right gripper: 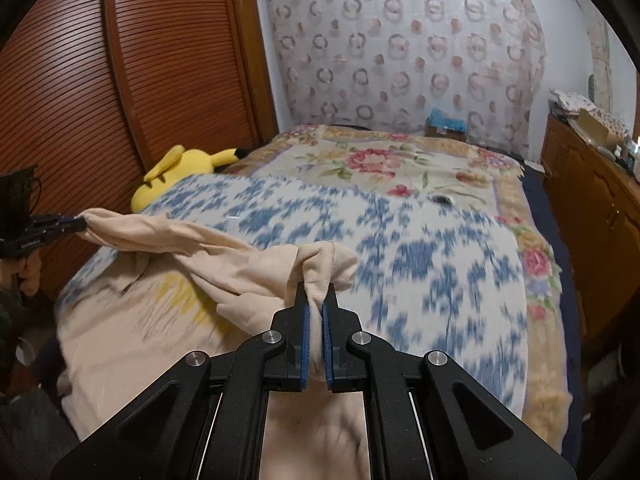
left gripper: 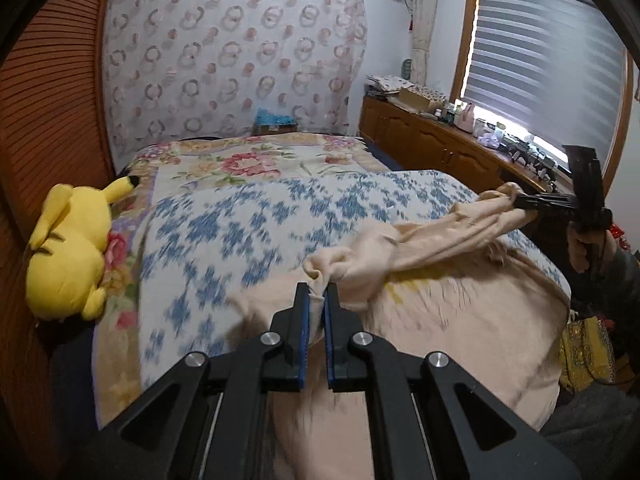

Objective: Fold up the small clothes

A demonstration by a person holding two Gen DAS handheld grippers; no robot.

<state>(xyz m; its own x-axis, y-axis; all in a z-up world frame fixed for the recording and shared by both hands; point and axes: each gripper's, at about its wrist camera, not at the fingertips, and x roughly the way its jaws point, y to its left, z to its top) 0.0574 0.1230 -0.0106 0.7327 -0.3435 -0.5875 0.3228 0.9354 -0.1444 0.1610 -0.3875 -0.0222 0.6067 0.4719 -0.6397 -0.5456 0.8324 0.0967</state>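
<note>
A beige garment with a yellow print hangs stretched between both grippers over the bed. My left gripper is shut on one bunched edge of it. My right gripper is shut on another bunched edge of the garment. The right gripper also shows in the left wrist view at the right, and the left gripper shows in the right wrist view at the left. The lower part of the garment lies on the bed.
The bed carries a blue-and-white blanket over a floral cover. A yellow plush toy lies at the bed's left side by a slatted wooden wardrobe. A wooden cabinet with clutter stands at the right under a window.
</note>
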